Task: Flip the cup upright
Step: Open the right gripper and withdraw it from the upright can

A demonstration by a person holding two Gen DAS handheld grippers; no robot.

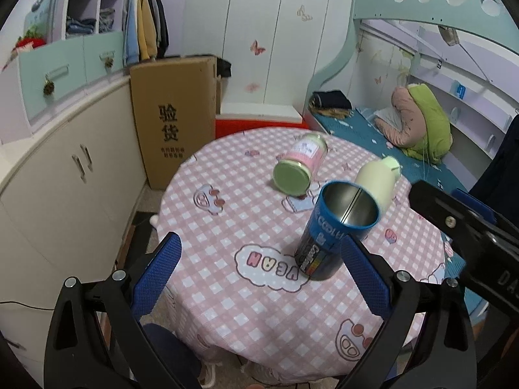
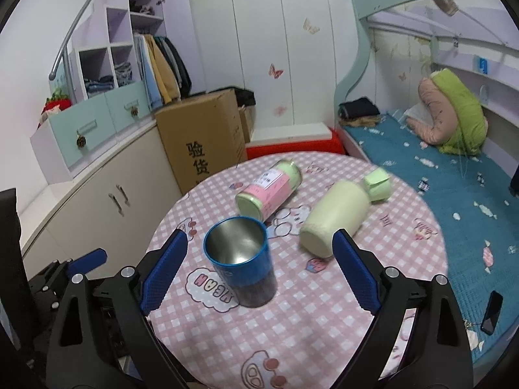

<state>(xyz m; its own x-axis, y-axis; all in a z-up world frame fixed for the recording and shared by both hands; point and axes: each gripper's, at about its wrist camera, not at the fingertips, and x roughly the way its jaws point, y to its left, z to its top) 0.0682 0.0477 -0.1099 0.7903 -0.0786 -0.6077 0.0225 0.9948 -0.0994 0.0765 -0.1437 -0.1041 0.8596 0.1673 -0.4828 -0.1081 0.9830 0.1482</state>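
A blue metal cup [image 1: 327, 236] stands upright, mouth up, on the round table with a pink checked cloth [image 1: 227, 214]; it also shows in the right wrist view [image 2: 243, 259]. My left gripper [image 1: 259, 278] is open and empty, with the cup just ahead beside its right finger [image 1: 363, 275]. My right gripper [image 2: 259, 269] is open, its jaws wide either side of the cup without touching it. The right gripper's body [image 1: 467, 236] shows at the right of the left wrist view.
A pink-and-green jar [image 2: 269, 193] and a cream bottle with a green cap [image 2: 340, 215] lie on their sides behind the cup. A cardboard box [image 2: 204, 142], cabinets [image 2: 97, 201] and a bed [image 2: 438, 175] surround the table.
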